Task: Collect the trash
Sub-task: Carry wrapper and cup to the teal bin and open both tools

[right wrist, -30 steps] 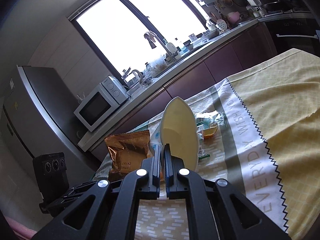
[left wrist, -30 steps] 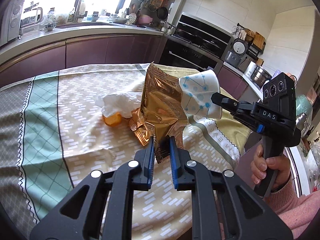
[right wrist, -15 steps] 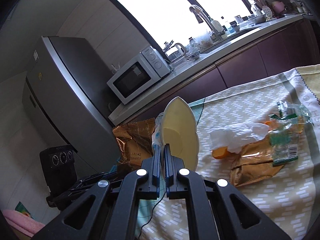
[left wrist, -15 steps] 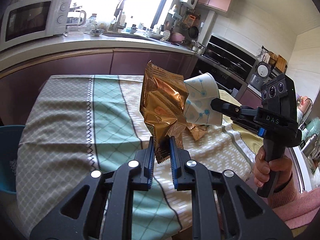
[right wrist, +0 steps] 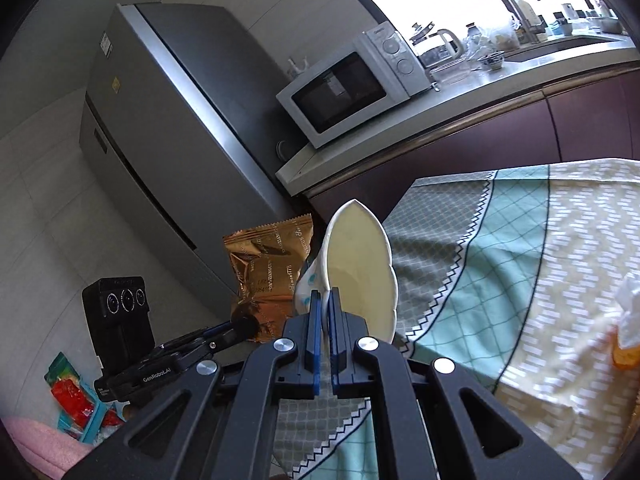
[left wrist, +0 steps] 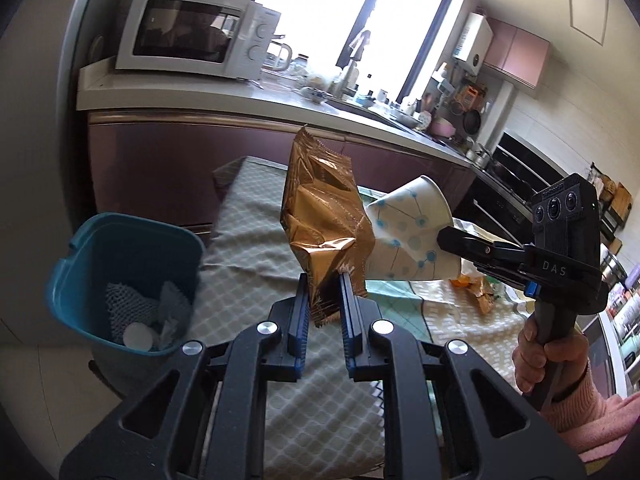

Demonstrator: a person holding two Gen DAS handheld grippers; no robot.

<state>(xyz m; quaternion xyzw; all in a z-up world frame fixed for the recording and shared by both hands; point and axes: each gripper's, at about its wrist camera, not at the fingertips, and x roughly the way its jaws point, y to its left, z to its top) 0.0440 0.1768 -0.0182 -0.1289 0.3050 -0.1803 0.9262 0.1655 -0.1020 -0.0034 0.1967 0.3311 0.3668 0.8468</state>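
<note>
My left gripper (left wrist: 325, 289) is shut on the lower corner of a crinkled gold foil snack wrapper (left wrist: 322, 220), which stands upright above the table's end. The same wrapper (right wrist: 267, 268) shows left of my right gripper (right wrist: 325, 299), which is shut on the rim of a squashed white paper cup (right wrist: 360, 264) with blue dots. In the left wrist view the cup (left wrist: 408, 236) hangs just right of the wrapper, with the right gripper (left wrist: 448, 240) pinching it. A teal waste bin (left wrist: 124, 280) with crumpled scraps inside stands on the floor at lower left, beside the table.
The table wears a patterned green, grey and yellow cloth (right wrist: 520, 280). More litter, a white tissue and orange pieces (right wrist: 626, 320), lies at its right. A fridge (right wrist: 160, 140), a microwave (left wrist: 192, 32) and dark cabinets (left wrist: 180, 168) stand behind. A hand in a pink sleeve (left wrist: 548, 364) holds the right gripper.
Both grippers have swung left together with the wrapper and cup still held, from over the middle of the table to its end. The teal bin has come into view at lower left.
</note>
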